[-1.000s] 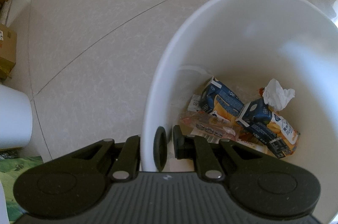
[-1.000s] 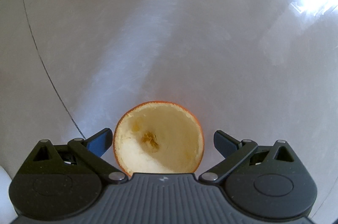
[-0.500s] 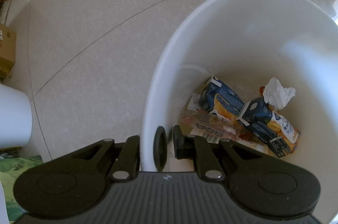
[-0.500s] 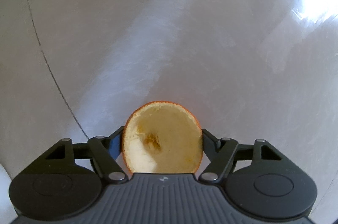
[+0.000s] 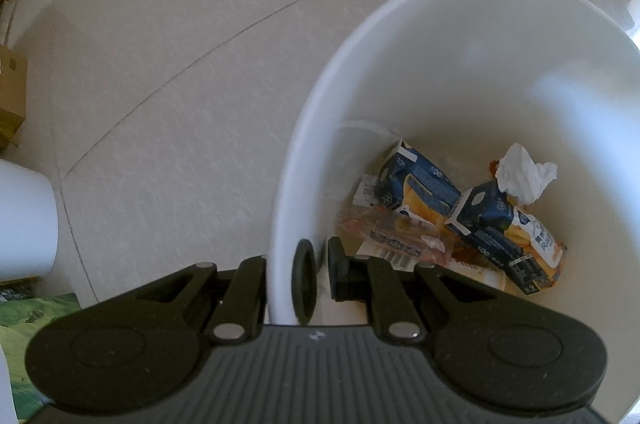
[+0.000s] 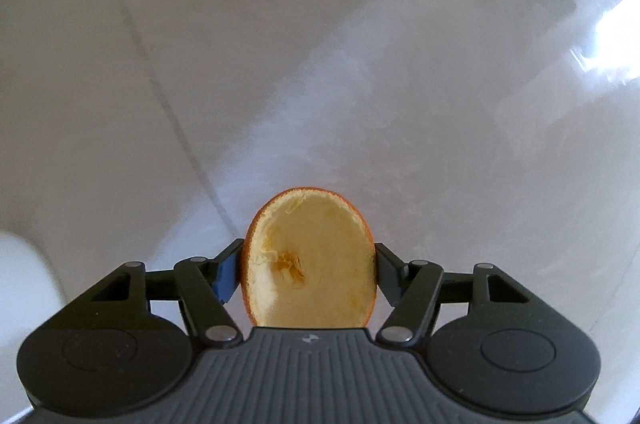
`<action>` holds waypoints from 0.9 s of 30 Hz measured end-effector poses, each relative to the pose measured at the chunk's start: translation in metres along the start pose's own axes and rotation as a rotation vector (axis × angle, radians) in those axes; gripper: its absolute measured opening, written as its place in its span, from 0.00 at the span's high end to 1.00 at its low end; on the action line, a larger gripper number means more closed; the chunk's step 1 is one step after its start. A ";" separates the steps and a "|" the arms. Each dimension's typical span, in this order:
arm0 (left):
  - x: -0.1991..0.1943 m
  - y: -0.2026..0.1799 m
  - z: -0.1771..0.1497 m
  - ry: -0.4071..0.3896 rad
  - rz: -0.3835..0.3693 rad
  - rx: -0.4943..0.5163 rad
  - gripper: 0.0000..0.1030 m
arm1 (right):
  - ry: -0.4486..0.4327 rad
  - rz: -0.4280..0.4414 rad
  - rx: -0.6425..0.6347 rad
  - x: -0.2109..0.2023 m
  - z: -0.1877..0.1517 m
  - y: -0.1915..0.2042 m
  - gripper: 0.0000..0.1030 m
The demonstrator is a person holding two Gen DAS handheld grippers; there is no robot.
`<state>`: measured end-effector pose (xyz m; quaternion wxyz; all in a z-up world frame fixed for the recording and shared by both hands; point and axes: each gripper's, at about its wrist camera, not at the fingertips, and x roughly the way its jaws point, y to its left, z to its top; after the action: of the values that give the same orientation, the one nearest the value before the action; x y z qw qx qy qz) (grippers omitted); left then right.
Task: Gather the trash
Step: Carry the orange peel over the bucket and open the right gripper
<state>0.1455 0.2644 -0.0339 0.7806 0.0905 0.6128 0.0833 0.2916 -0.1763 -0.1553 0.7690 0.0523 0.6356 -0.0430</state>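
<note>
1. My right gripper pinches a hollow orange peel by its two sides, the pale pith facing the camera and the orange rim showing along the top edge.
2. The peel sits between the fingers, held above a glossy pale floor; a tile joint runs diagonally behind it and window glare lights the right edge.
3. My left gripper is closed on the near wall of a white bin, one finger outside the rim and the other inside.
4. Inside the bin lie two dark blue and yellow cartons, a crumpled white tissue resting on the right-hand carton, and a clear printed wrapper nearest the fingers.
5. The bin stands on cream floor tiles in the left wrist view.
6. A white cylinder is at the left edge, with a cardboard box beyond it and a green printed sheet at the lower left corner.
</note>
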 end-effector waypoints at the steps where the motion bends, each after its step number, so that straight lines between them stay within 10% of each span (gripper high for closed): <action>1: 0.000 0.000 0.000 0.002 -0.003 -0.002 0.90 | -0.007 0.017 -0.021 -0.015 -0.001 0.005 0.31; 16: -0.001 0.003 0.001 0.017 -0.020 -0.005 0.90 | -0.213 0.322 -0.475 -0.226 -0.017 0.152 0.31; 27: -0.003 0.010 0.003 0.032 -0.054 -0.020 0.91 | -0.126 0.467 -0.689 -0.232 -0.039 0.257 0.30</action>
<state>0.1475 0.2734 -0.0277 0.7736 0.0645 0.6265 0.0698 0.2445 0.0833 0.0718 0.7681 -0.0683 0.5355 0.3443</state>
